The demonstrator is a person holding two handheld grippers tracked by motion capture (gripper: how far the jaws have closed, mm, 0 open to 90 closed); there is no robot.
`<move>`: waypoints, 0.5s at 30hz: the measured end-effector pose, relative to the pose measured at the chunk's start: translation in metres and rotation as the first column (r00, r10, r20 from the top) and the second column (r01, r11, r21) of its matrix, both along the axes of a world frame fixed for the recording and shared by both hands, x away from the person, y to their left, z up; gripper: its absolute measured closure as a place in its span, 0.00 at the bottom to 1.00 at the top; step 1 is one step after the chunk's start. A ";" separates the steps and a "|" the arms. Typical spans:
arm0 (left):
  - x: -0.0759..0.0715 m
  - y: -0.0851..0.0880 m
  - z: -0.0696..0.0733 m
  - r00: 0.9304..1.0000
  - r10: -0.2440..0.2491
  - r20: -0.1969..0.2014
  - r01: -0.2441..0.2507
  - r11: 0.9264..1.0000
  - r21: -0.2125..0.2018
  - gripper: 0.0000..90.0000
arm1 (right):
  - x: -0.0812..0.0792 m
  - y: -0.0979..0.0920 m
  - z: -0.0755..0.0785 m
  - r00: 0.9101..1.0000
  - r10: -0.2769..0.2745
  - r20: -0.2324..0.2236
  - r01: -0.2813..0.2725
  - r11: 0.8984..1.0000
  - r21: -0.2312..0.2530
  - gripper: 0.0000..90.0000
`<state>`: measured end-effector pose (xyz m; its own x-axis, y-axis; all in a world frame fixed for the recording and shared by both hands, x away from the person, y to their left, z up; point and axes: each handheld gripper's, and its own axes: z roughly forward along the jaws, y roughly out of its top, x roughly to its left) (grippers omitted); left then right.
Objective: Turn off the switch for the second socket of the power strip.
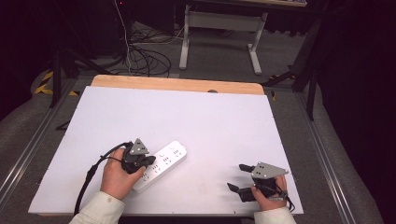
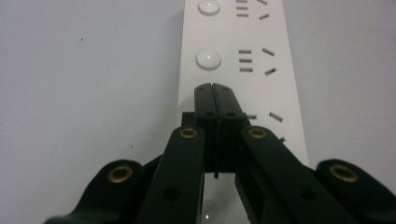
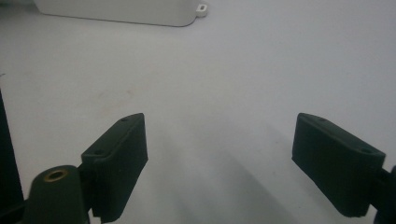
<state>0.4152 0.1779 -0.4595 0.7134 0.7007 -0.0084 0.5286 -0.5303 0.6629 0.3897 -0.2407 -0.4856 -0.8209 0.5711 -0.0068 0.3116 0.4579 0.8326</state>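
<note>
We see the left gripper (image 1: 148, 162) with its two black jaws pressed flat together, nothing between them, their tips over the near part of a white power strip (image 1: 161, 164). In the left gripper view the closed tips (image 2: 215, 89) sit above the strip (image 2: 280, 70), just near of a round white button (image 2: 208, 59) with socket slots to its right; whether the tips touch the strip's face we cannot tell. The left hand (image 1: 117, 175) wraps the gripper's body, and a black cable (image 1: 91, 175) trails off to the near left.

The strip lies on the white table (image 1: 201, 116), slanting from near left to far right in the table's near-left part. Its near end is hidden under the hand and gripper.

Well apart, at the near right, the right gripper (image 1: 238, 176) rests with jaws spread wide, holding nothing. In the right gripper view the gap (image 3: 219, 149) opens on bare table, and the strip's corner (image 3: 140, 11) is cut off at the top edge
</note>
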 end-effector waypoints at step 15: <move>-0.006 0.004 0.020 0.998 0.004 0.058 0.001 0.997 -0.078 1.00 | 0.001 -0.001 0.000 1.000 0.003 -0.001 -0.003 1.000 0.000 0.21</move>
<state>0.4088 0.1821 -0.4394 0.7134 0.7004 -0.0219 0.4890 -0.4752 0.7315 0.3908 -0.2412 -0.4859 -0.8224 0.5688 -0.0065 0.3108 0.4590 0.8323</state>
